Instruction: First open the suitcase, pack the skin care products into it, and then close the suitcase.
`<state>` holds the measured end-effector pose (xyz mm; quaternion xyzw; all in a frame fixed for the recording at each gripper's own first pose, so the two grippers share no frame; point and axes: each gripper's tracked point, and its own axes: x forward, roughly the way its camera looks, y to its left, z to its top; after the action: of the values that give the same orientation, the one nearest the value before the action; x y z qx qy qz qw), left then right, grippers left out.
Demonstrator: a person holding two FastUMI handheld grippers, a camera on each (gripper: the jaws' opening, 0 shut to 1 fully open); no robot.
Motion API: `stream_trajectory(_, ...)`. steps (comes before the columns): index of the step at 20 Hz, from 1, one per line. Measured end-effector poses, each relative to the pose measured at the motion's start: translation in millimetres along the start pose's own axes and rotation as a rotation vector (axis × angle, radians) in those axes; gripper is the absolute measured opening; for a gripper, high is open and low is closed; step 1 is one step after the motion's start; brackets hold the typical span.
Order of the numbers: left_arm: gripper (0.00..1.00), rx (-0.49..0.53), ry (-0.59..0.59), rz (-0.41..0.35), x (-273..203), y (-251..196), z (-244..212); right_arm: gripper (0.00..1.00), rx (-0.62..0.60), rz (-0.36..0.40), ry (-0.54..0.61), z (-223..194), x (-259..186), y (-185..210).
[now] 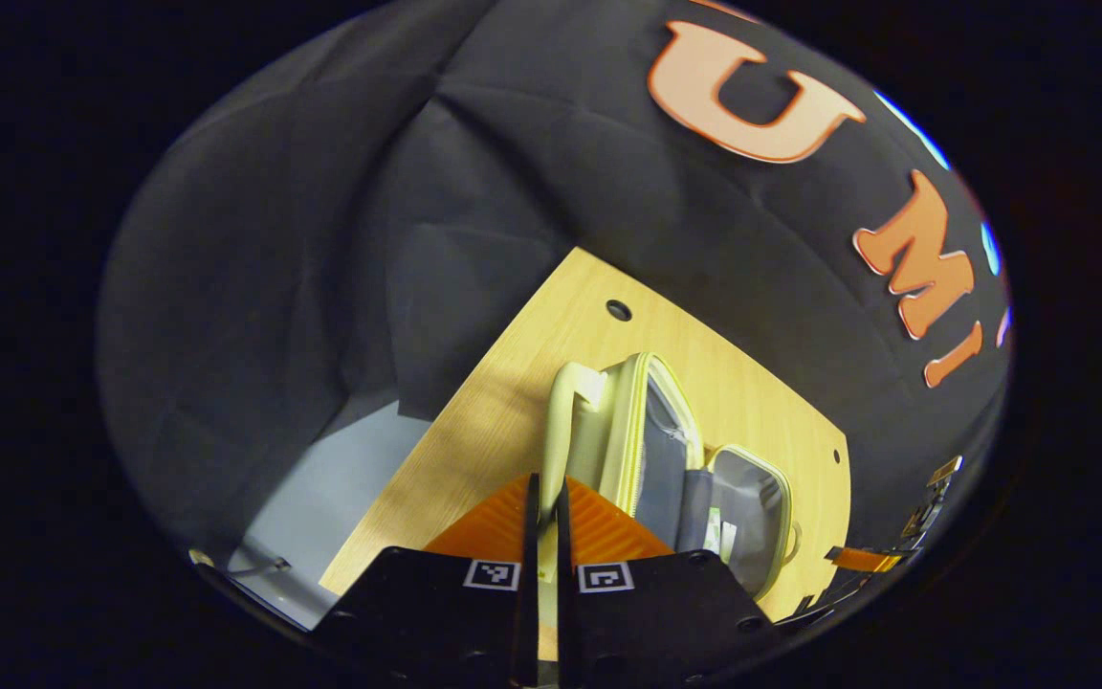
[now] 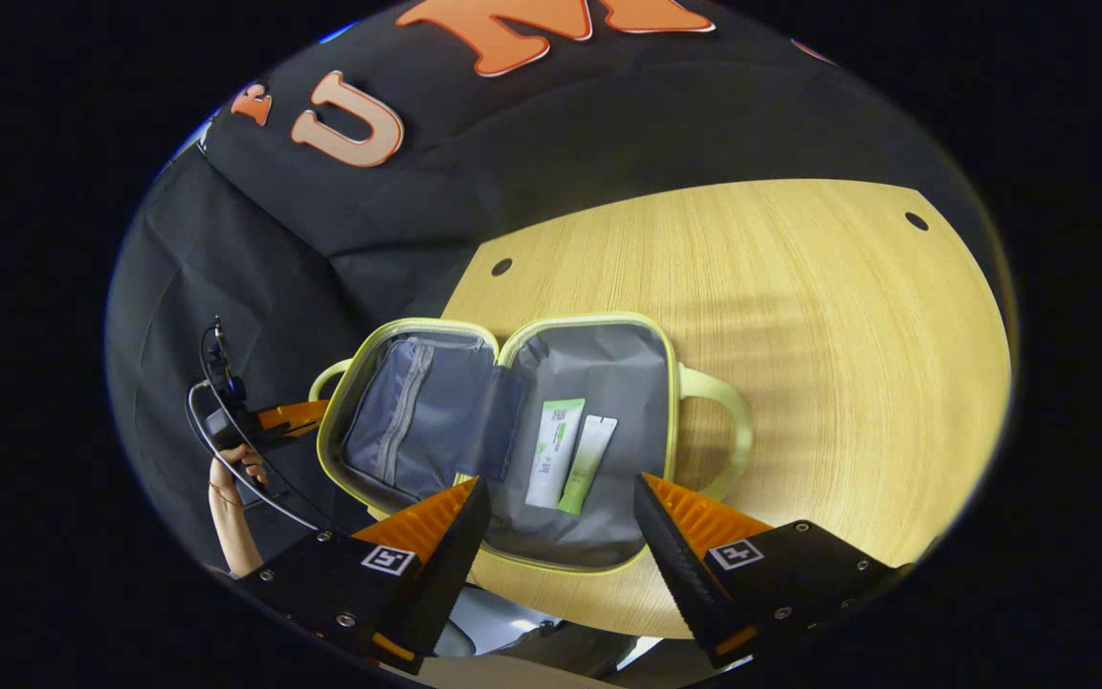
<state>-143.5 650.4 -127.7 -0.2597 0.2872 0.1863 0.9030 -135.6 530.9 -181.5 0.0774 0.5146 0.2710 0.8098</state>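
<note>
Your left gripper (image 1: pixel 543 507), clenched on the suitcase (image 2: pixel 503 431) handle (image 1: pixel 565 421), lies nearest the lid. Your right gripper (image 2: pixel 561 517) hangs released, below the two tubes (image 2: pixel 570 450).

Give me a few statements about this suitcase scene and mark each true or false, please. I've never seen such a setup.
1. The suitcase lies open on the wooden table. True.
2. Two skin care tubes lie inside it. True.
3. The right gripper is clamped on a tube. False: its fingers stand wide apart above the case, holding nothing.
4. The left gripper has its fingers close together at the suitcase handle. True.
5. The tubes lie in the zipped-pocket half. False: they lie in the other half.
</note>
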Motion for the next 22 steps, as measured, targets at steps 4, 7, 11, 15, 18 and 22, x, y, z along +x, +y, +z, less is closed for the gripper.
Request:
stream_trajectory(4, 0.08, 0.15, -0.069, 0.003, -39, -64, 6, 0.96, 0.007, 0.0, -0.066, 21, -15, -17)
stream_trajectory(7, 0.07, 0.23, -0.094, 0.006, -66, -113, -4, 0.96, -0.018, 0.004, -0.121, 41, -39, -29)
stream_trajectory(11, 0.08, 0.361, -0.121, 0.037, -83, -174, -24, 0.96, -0.049, -0.02, -0.198, 64, -66, -57)
stream_trajectory(15, 0.08, 0.392, -0.125, 0.008, -87, -239, -38, 0.95, -0.066, -0.079, -0.295, 91, -122, -103)
stream_trajectory(18, 0.08, 0.415, -0.109, -0.061, -70, -300, -53, 0.96, -0.071, -0.139, -0.352, 101, -152, -142)
stream_trajectory(22, 0.08, 0.471, -0.04, -0.157, -30, -367, -96, 0.95, -0.032, -0.198, -0.388, 104, -182, -188)
